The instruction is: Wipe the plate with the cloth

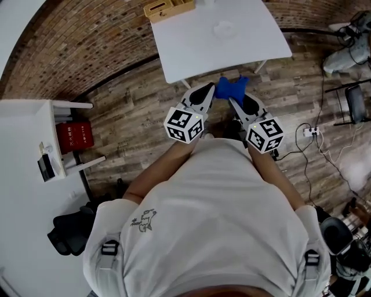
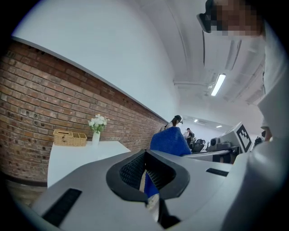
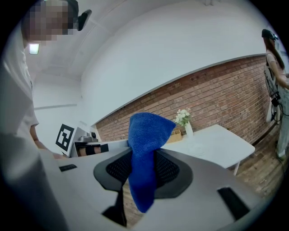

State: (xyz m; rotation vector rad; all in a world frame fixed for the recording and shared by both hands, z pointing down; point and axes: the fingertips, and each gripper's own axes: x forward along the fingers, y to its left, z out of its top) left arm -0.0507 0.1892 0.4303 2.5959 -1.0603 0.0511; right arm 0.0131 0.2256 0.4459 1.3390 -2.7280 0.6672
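A blue cloth hangs bunched between my two grippers, just short of the white table's near edge. My left gripper is shut on one corner of it, and blue fabric with a pale label shows between its pads. My right gripper is shut on another part, with the cloth rising in a hump above its jaws and drooping below them. A clear plate lies on the table; in the right gripper view the plate sits ahead to the right.
A wicker basket and a vase of white flowers stand at the table's far side. A second white table with a red box under it is on the left. Cables and a power strip lie on the floor at right.
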